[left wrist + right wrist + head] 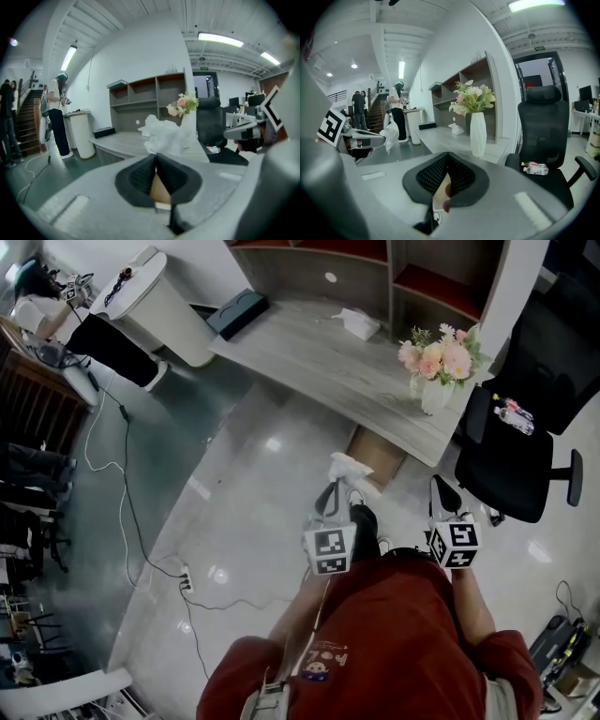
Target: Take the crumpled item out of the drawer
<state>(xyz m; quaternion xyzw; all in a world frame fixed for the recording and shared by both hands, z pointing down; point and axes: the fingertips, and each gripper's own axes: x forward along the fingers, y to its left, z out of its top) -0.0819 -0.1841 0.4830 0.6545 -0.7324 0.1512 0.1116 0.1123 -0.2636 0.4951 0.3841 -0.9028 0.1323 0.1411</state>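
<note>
The crumpled item is a wad of white paper (353, 470), and my left gripper (335, 487) is shut on it, holding it in the air in front of the desk. In the left gripper view the paper (165, 133) bulges just past the closed jaws of that gripper (156, 155). The open drawer (377, 456) shows as a brown box under the desk edge, just beyond the paper. My right gripper (439, 487) hangs beside it to the right, jaws together with nothing between them (447, 154). From the right gripper view the held paper (391, 131) appears at the left.
The grey desk (319, 352) carries a white vase of flowers (433, 367), another white tissue (357, 323) and a black box (236, 313). A black office chair (520, 442) stands at the right. A white bin (155, 306), a person (108, 343) and floor cables (131, 512) are at the left.
</note>
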